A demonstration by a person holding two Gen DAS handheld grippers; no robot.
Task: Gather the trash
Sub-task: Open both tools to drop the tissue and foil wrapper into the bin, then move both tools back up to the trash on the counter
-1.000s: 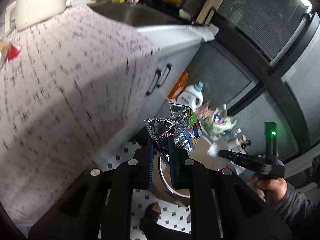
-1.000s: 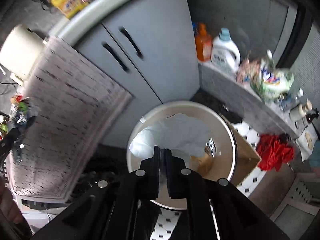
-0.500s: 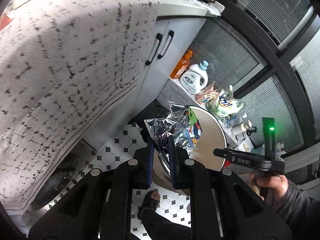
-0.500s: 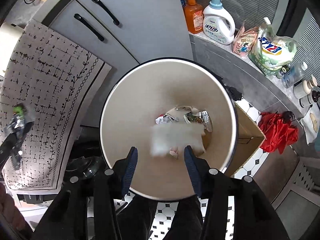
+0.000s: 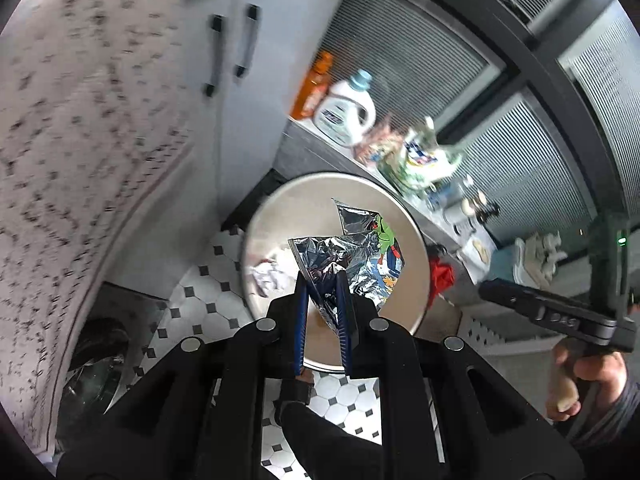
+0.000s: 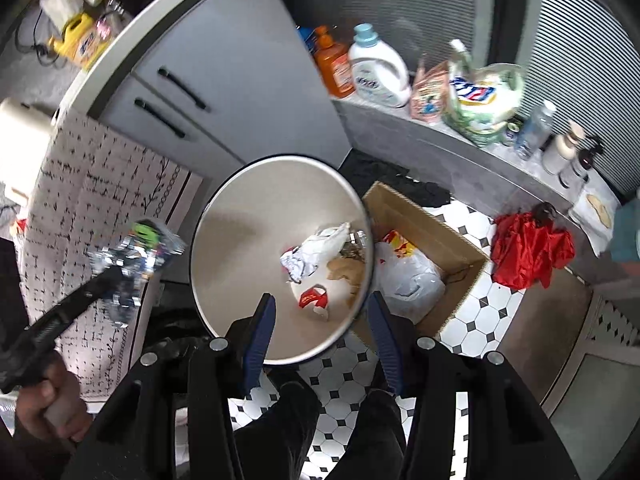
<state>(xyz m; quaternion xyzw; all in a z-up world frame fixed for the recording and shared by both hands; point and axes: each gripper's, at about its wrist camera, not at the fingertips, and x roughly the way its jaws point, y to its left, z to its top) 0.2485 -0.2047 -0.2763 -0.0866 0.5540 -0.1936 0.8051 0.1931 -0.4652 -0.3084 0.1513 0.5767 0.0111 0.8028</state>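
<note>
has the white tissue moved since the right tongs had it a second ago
Yes. The right tongs stand open and empty, and the white tissue now lies down at the bottom of the trash bin, among other scraps.

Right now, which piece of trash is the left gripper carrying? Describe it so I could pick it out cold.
Find the round beige bin on the tiled floor by the grey cabinet. The left gripper is shut on a crumpled snack wrapper. It is shiny silver foil with green cartoon print, unlike the white paper lying in the bin.

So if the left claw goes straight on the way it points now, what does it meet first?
Probably the open bin: the left claw, shut on the foil wrapper, points into its mouth, with nothing visible between. Depth is unclear.
</note>
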